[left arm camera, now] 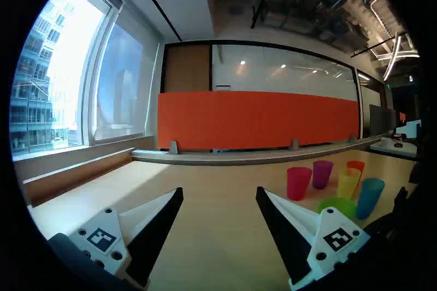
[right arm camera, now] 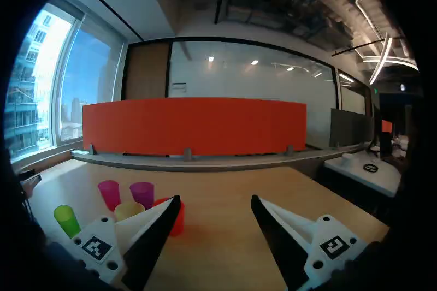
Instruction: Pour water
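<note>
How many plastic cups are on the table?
6, clustered on the wooden table: pink plastic cup, purple cup, orange cup farthest back, yellow cup, blue cup, green cup nearest. Others may be hidden.

A cluster of cups (left arm camera: 348, 182) is standing on the counter (left arm camera: 218, 203), lying ahead and to the right in the left gripper view and ahead and to the left in the right gripper view. A partition (left arm camera: 257, 119) is running along the counter's far edge behind them, and a window (left arm camera: 54, 83) is flanking the left side.
</note>
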